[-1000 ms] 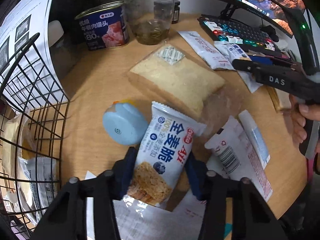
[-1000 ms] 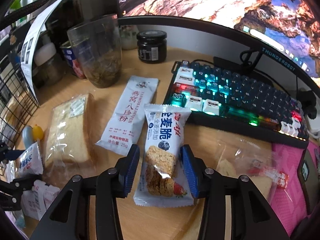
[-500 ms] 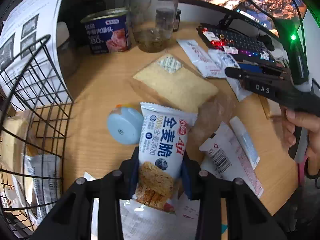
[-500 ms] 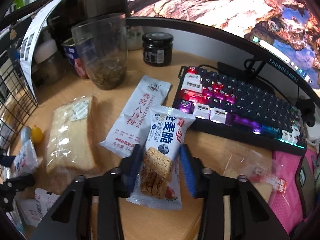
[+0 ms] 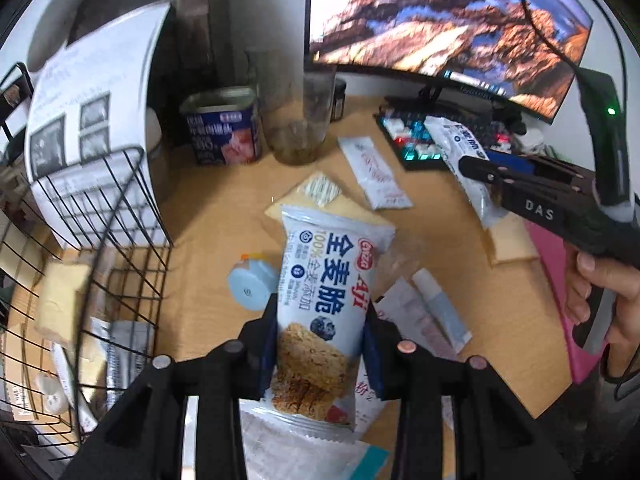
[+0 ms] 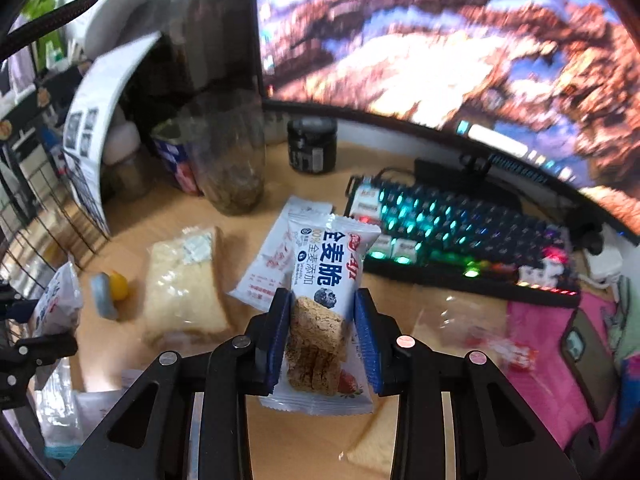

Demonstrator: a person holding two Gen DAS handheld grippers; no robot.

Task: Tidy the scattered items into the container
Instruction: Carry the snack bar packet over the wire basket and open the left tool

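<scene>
My left gripper is clamped on a white-and-blue wholewheat crisp packet, printed "100%" and "全麦脆", lifted off the wooden desk. Its jaws closed in during the last second, packet between them. My right gripper is clamped on a second crisp packet with the same "全麦脆" print, also held clear of the desk; those jaws closed in too. "DAS" reads on the side of the right gripper as seen from the left wrist camera. The black wire basket sits at the left, some packets already inside. Still on the desk: a wrapped bread slice, a white sachet with red writing too blurred to read, a blue round-topped item, a blue luncheon meat tin, a glass cup, a dark jar. The lit keyboard and the monitor stand behind, a pink mat at right.
</scene>
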